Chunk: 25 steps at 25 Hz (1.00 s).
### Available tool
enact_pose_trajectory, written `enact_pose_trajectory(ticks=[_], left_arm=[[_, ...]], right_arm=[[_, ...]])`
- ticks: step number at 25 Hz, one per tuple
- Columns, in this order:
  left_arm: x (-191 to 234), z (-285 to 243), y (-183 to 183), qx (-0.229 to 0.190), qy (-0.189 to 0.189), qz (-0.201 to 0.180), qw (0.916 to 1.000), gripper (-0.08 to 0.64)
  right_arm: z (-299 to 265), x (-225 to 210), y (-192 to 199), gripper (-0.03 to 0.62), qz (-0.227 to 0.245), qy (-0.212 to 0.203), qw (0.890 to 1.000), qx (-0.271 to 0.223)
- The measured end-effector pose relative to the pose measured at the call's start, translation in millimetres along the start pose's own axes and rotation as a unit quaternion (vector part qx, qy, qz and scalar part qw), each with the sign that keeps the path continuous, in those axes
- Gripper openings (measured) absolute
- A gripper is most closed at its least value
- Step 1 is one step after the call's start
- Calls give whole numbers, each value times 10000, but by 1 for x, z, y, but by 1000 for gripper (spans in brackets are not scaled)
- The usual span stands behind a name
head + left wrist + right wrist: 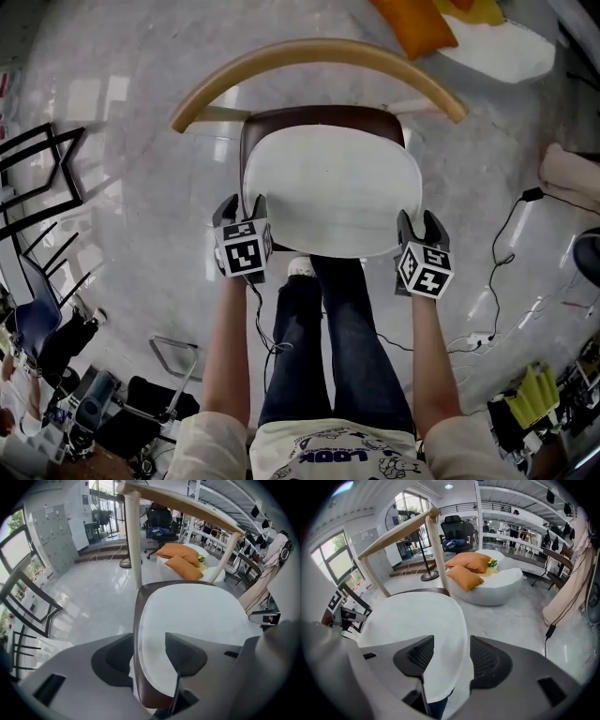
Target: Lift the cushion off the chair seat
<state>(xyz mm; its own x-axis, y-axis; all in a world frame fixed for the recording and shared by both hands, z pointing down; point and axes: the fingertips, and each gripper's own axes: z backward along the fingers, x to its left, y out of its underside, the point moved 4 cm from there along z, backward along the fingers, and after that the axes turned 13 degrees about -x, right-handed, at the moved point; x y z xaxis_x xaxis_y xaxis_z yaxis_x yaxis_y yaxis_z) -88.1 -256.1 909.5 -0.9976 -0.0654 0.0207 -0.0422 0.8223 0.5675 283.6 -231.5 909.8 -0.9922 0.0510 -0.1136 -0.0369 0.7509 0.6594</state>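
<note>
A white oval fabric cushion [330, 187] lies on the dark brown seat [323, 114] of a chair with a curved pale wooden backrest [319, 52]. It covers nearly the whole seat, and only the seat's back and left rim show past it. The chair stands on a glossy grey marble floor [122, 122].

The left hand-held gripper [244, 204] is at the cushion's front left edge. In the left gripper view its jaws are spread: one sits over the cushion's top, the other outside the seat rim, with both edges in the gap between them [147, 648].

The right hand-held gripper [419, 220] is at the cushion's front right edge. Its jaws are also spread, one over the cushion's surface and one just beyond its edge, which runs between them [451, 648].

The person's legs in blue jeans [323, 328] are in front of the chair. Beyond the backrest, orange pillows [464, 576] rest on a white round pouf [497, 592].
</note>
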Motion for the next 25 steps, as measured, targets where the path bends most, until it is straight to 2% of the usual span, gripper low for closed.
enact_pose_trajectory(ticks=[8,15,20,25], left_arm=[[1,-25,6,147,116,-196,9996,239],[1,-34,13,168,368,112,9991,244],[-1,-38,11,226,642,62,9977,212],[0,-37,12,353,674,92,9971,206]], right_arm=[[-15,-8,15,256,47,-160,9997,198],[-24,-15,25,253,-265,-326,9987,279],[-25,-12,25,232,-410,-397,9980,266],[-22,-8,24,202,-333,-382,9984,262]])
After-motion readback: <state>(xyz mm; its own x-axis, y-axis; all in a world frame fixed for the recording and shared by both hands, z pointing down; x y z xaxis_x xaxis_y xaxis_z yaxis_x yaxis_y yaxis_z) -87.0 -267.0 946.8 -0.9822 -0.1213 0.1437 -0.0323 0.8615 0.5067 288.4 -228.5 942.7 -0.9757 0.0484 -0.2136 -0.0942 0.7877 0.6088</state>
